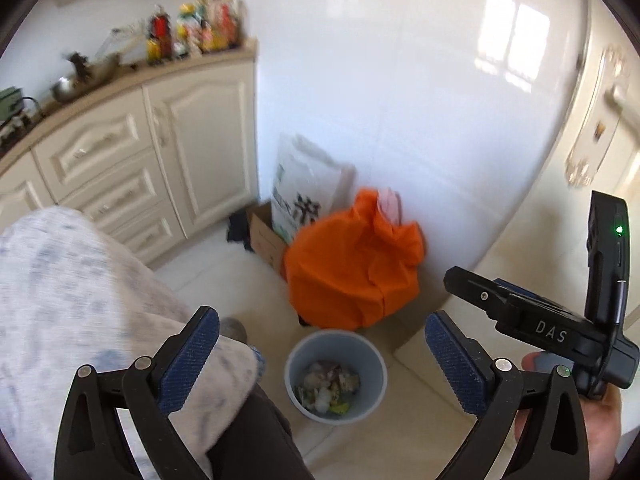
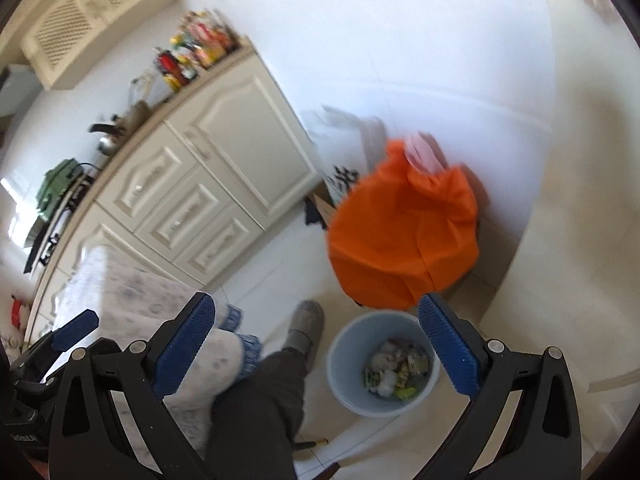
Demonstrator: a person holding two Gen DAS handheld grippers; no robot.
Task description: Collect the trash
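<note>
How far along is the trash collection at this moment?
Done: the blue bin on the floor already holds scraps. In hand: nothing; the left claw and right claw are both open and empty above it. Left: the bin itself and the orange bag sit untouched.

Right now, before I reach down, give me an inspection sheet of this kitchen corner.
Surface: pale tiled floor, glossy.
Job's things: blue bin on the floor, holding mixed trash.
Clutter: orange bag behind the bin; printed white sack and cardboard box by the wall.
Grippers: left gripper open, empty; right gripper open, empty, both above the bin.
Cables: nothing seen.
Surroundings: cream cabinets, bottles on the counter, white wall.
</note>
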